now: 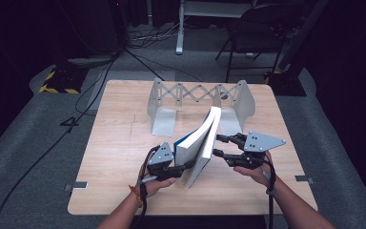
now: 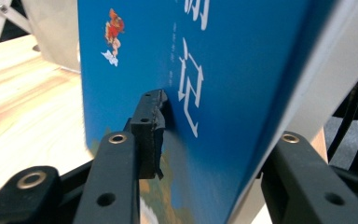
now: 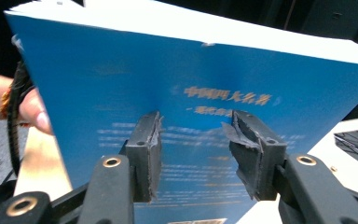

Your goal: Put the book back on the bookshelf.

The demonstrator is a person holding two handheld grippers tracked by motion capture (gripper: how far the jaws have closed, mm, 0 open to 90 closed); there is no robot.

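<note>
Nearest you, your left gripper [image 1: 183, 167] clamps the lower edge of the book [image 1: 201, 143]. In the left gripper view one of its jaws lies flat on the blue cover [image 2: 223, 93] and the other sits behind the page block, so the book [image 2: 242, 102] is pinched between them.

The book stands on the desk [image 1: 119, 143] at mid-width, tilted, its top corner leaning toward the rack [image 1: 200, 102]. Its white page edges face you.

Your right gripper [image 1: 219, 145] is at the book's right side. In the right gripper view its jaws stand parted, both tips pointing at the back cover [image 3: 200, 121]. They are at or just off that face, and you cannot tell whether they touch it. Nothing lies between them. Your left hand [image 3: 35, 112] shows past the book's left edge.

Farthest from you, the rack stands near the desk's back edge. It is a grey expanding bookend holder with two upright end plates joined by a scissor lattice. Its bay holds no book. The book's top corner is just in front of its right half.
</note>
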